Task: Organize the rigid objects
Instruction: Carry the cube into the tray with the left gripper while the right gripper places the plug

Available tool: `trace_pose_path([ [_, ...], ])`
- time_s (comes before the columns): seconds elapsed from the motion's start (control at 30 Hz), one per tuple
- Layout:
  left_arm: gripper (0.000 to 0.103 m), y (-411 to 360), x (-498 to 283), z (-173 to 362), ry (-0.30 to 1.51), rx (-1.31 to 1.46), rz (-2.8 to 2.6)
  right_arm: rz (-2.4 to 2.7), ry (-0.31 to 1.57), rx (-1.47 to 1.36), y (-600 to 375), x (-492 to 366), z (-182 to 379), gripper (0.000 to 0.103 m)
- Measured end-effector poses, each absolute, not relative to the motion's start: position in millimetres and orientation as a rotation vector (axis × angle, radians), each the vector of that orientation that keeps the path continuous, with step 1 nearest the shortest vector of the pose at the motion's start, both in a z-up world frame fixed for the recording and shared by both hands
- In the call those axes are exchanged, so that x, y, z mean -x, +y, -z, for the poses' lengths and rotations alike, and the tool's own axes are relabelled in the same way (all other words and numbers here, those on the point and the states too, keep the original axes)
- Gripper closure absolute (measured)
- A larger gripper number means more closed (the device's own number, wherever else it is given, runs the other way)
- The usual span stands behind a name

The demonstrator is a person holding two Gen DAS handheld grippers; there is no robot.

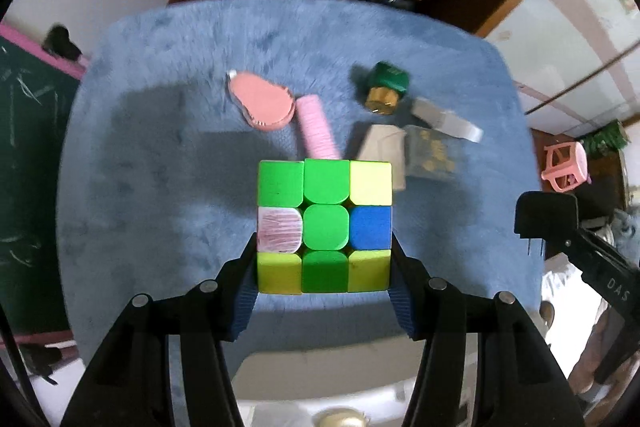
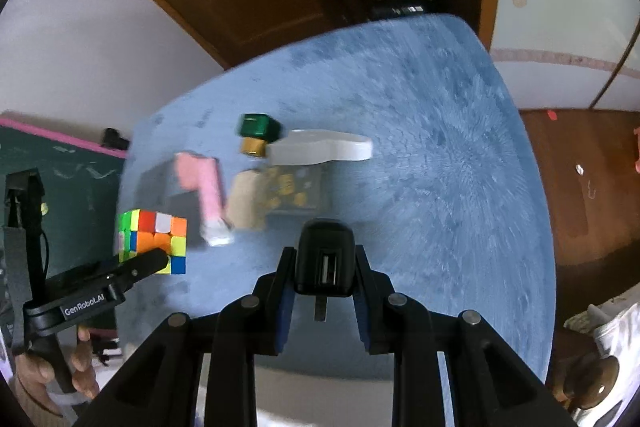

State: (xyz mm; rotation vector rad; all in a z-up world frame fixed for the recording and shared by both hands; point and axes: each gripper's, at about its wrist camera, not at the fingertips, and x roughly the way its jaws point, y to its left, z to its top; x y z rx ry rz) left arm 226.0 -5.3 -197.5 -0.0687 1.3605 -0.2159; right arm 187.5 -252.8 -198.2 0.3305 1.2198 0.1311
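A colour-scrambled puzzle cube [image 1: 325, 227] hangs above the blue plush table cover [image 1: 160, 187], with my left gripper [image 1: 324, 247] shut on its two sides. In the right wrist view the same cube [image 2: 154, 237] shows at the left, one black finger across it. My right gripper [image 2: 324, 259] is shut on a black plug-in charger [image 2: 324, 255], lifted off the cover, its socket facing the camera. The charger [image 1: 538, 217] also appears at the right edge of the left wrist view, prongs down.
On the cover lie a pink teardrop-shaped case [image 1: 262, 101], a pink cylinder [image 1: 316, 127], a green and gold piece [image 1: 388, 87], a white flat item [image 2: 320, 149], a beige box [image 1: 380, 147] and a clear box of gold bits [image 1: 430, 155]. A hand [image 2: 80, 367] grips the left handle.
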Motion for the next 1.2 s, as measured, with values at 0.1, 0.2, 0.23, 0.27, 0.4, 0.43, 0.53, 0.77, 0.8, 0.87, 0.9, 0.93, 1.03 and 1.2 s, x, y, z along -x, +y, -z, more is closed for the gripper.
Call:
trace_pose_path([
  [0.1, 0.043, -1.5, -199.2, 165.2, 1.301, 0.048, 0.257, -0.162, 1.183, -0.314, -244.5, -165.7, 178.6, 0.077],
  [0.2, 0.043, -1.5, -177.1, 141.6, 1.256, 0.033, 0.285, -0.197, 1.155, -0.288, -239.0, -133.2, 159.0, 0.077],
  [0.23, 0.043, -0.7, -170.3, 136.5, 1.247, 0.03, 0.292, -0.211, 1.148, -0.279, -235.9, -123.0, 153.5, 0.077],
  [0.27, 0.043, -1.0, -165.2, 132.3, 1.239, 0.028, 0.3, -0.224, 1.144, -0.271, -232.4, -112.6, 149.1, 0.077],
  [0.4, 0.043, -11.8, -126.1, 125.3, 1.226, -0.006, 0.352, -0.264, 1.148, -0.236, -218.9, -73.3, 141.1, 0.077],
  [0.43, 0.043, -17.0, -114.9, 125.0, 1.23, -0.025, 0.367, -0.274, 1.157, -0.228, -215.5, -64.5, 143.1, 0.077],
  [0.53, 0.043, -30.5, -81.5, 133.9, 1.251, -0.092, 0.418, -0.298, 1.198, -0.209, -205.5, -40.0, 154.4, 0.077],
  [0.77, 0.043, -53.9, -22.1, 185.2, 1.386, -0.239, 0.486, -0.319, 1.341, -0.137, -187.8, 7.1, 204.4, 0.077],
  [0.8, 0.043, -56.8, -15.5, 195.4, 1.411, -0.258, 0.494, -0.32, 1.363, -0.118, -185.6, 13.1, 212.6, 0.077],
  [0.87, 0.043, -60.5, -5.5, 207.1, 1.438, -0.286, 0.511, -0.322, 1.396, -0.094, -183.6, 20.8, 223.5, 0.077],
  [0.9, 0.043, -62.2, -1.7, 213.6, 1.45, -0.297, 0.517, -0.324, 1.41, -0.078, -181.8, 24.9, 228.8, 0.077],
  [0.93, 0.043, -64.0, 2.1, 220.3, 1.465, -0.314, 0.522, -0.328, 1.415, -0.068, -181.5, 27.2, 231.8, 0.077],
  [1.03, 0.043, -67.6, 8.9, 231.7, 1.491, -0.347, 0.524, -0.342, 1.441, -0.043, -178.0, 32.4, 241.7, 0.077],
  [1.2, 0.043, -71.9, 12.1, 244.8, 1.523, -0.38, 0.529, -0.388, 1.472, 0.007, -167.6, 37.3, 255.9, 0.076],
])
